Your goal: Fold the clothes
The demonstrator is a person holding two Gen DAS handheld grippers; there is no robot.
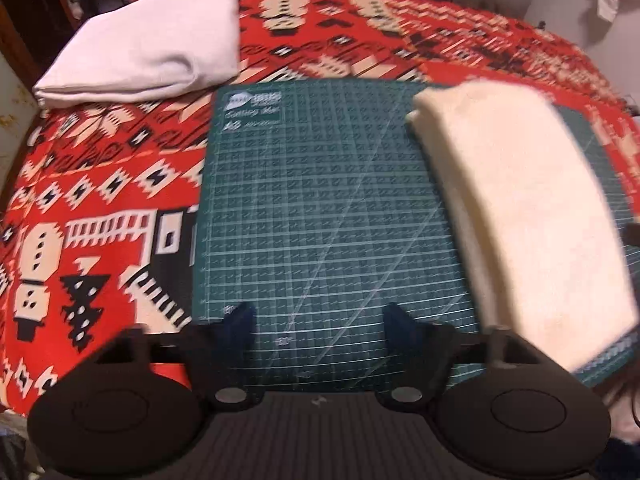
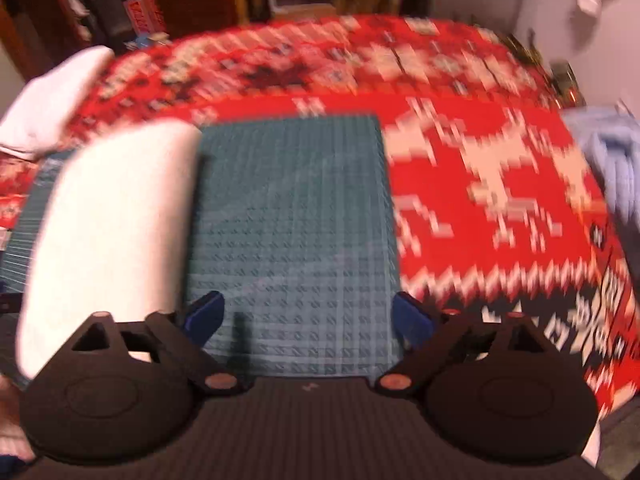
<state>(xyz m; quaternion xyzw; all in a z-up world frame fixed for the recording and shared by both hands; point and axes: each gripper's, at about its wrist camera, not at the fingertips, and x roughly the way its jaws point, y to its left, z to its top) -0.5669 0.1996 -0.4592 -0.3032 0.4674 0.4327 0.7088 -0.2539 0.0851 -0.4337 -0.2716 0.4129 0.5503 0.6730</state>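
Both of our grippers hang wide and empty over the green cutting mat (image 1: pixel 320 208), the left gripper (image 1: pixel 320 316) and the right gripper (image 2: pixel 308 312) alike. We judge the cream garment (image 1: pixel 520 208) folded: it lies as a neat oblong on the mat's right part, while a folded white garment (image 1: pixel 148 52) rests on the red patterned blanket (image 1: pixel 100 184) beyond. What looks like a crumpled pale blue garment (image 2: pixel 608 160) at the blanket's right edge seems left to fold.

Right view motion-blurred; blue garment (image 2: pixel 612 168) cut off at edge.
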